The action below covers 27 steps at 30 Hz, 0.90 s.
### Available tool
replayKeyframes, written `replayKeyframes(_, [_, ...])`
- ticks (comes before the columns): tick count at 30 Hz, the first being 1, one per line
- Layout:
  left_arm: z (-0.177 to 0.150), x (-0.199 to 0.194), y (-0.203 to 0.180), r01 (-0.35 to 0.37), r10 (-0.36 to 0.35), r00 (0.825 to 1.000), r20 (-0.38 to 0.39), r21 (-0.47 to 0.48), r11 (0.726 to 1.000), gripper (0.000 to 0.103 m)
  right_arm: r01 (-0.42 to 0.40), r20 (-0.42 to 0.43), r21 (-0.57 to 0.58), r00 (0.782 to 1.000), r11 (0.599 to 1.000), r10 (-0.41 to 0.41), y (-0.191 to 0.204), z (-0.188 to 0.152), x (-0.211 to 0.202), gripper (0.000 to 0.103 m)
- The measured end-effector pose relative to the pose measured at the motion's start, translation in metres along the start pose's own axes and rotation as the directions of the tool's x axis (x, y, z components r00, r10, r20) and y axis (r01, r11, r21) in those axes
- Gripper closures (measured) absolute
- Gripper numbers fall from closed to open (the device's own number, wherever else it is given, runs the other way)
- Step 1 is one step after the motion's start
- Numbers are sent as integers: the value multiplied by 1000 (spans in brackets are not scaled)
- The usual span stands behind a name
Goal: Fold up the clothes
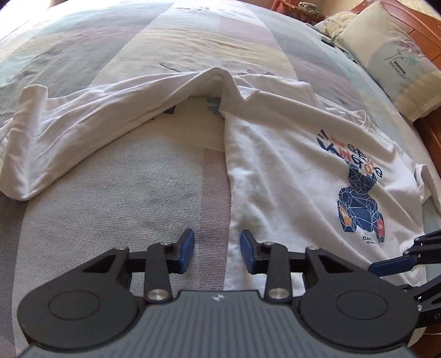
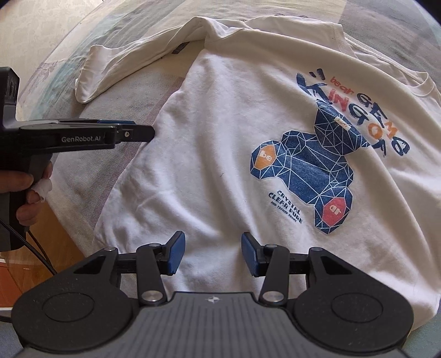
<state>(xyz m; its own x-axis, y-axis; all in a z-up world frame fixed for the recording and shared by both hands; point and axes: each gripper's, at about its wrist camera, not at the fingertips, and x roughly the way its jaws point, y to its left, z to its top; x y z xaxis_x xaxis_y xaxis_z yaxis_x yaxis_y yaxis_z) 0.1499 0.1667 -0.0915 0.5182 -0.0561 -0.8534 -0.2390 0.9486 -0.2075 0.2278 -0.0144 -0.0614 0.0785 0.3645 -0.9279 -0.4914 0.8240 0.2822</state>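
Note:
A white long-sleeved shirt with a blue bear print lies front up on the bed. One long sleeve stretches out to the left, apart from the body; it also shows in the right wrist view. My left gripper is open and empty, hovering over the shirt's left side edge near the hem. My right gripper is open and empty above the hem, below the print. The left gripper shows from the side in the right wrist view, at the shirt's edge. The right gripper's fingers show at the right edge of the left wrist view.
The bed has a pastel patchwork cover. A pillow lies at the head by a wooden headboard. A wooden floor shows beyond the bed's edge. A hand holds the left gripper's handle.

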Motion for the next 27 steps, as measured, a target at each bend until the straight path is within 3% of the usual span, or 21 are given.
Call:
replayKeyframes(3, [-2, -9, 3, -19, 19, 1000, 18, -31, 999, 68, -2, 16, 6, 1000, 1000, 2, -4, 0, -4, 52])
replayKeyframes(7, [-9, -4, 2, -37, 35, 999, -29, -49, 998, 70, 3, 46, 9, 999, 1000, -3, -10, -2, -11, 50])
replayKeyframes(10, [-10, -2, -16, -31, 31, 999, -37, 18, 999, 70, 3, 64, 27, 998, 1000, -5, -16, -4, -15, 50])
replayKeyframes(14, [-15, 6, -45, -139, 145, 989, -28, 147, 979, 70, 11, 73, 37, 997, 999, -14, -23, -6, -17, 50])
replayKeyframes(16, [-14, 6, -49, -133, 140, 989, -37, 148, 980, 76, 24, 77, 31, 997, 999, -27, -25, -7, -18, 50])
replayKeyframes(18, [-13, 6, -53, -128, 136, 990, -46, 149, 981, 95, 32, 80, 25, 996, 999, -34, -27, -9, -19, 50])
replayKeyframes(19, [-13, 6, -54, -124, 133, 990, -51, 148, 981, 98, 37, 83, 25, 996, 999, -39, -29, -9, -20, 50])
replayKeyframes(22, [-9, 2, -44, -126, 133, 989, -68, 99, 987, 102, 46, 94, 37, 994, 998, -49, -34, -9, -22, 50])
replayKeyframes(26, [-2, -10, -13, -234, 242, 966, -91, 89, 968, 102, 54, 110, 52, 992, 997, -59, -41, -9, -26, 50])
replayKeyframes(27, [0, -14, -4, -221, 227, 970, -91, 70, 973, 102, 57, 113, 53, 992, 997, -63, -42, -9, -27, 50])
